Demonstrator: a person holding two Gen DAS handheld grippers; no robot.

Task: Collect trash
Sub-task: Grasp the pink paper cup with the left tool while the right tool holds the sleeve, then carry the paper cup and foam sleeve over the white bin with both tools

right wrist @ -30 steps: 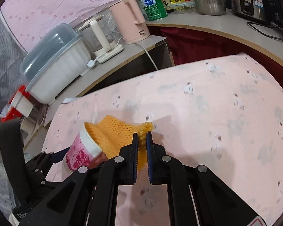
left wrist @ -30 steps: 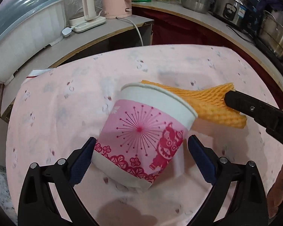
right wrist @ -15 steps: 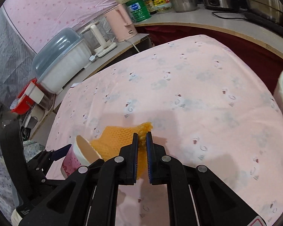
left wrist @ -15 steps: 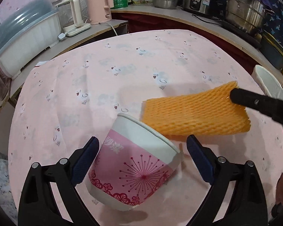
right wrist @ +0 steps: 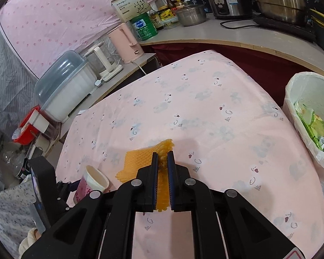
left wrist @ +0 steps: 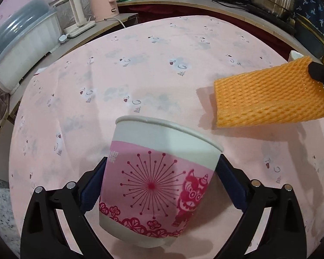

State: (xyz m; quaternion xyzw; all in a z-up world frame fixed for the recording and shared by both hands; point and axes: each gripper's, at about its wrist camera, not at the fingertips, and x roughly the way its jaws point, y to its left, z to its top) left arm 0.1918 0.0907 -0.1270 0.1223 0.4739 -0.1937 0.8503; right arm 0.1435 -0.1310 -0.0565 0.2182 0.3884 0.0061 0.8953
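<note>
Left tool [left wrist: 162, 179] grips paper cup [left wrist: 159, 172]; orange foam net [left wrist: 270, 97] hangs right.

A white paper cup [left wrist: 162, 172] banded pink with magenta starbursts and what may be a lion; an orange honeycomb foam net [left wrist: 270, 99]; pale pink swan-print tablecloth [right wrist: 205, 108].

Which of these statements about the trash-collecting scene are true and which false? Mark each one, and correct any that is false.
1. The right gripper is shut on the orange foam net. True.
2. The paper cup lies on its side on the table. False: the left gripper holds it, mouth up.
3. The bin is empty. False: wrappers lie inside.
4. The tablecloth is pink. True.
</note>
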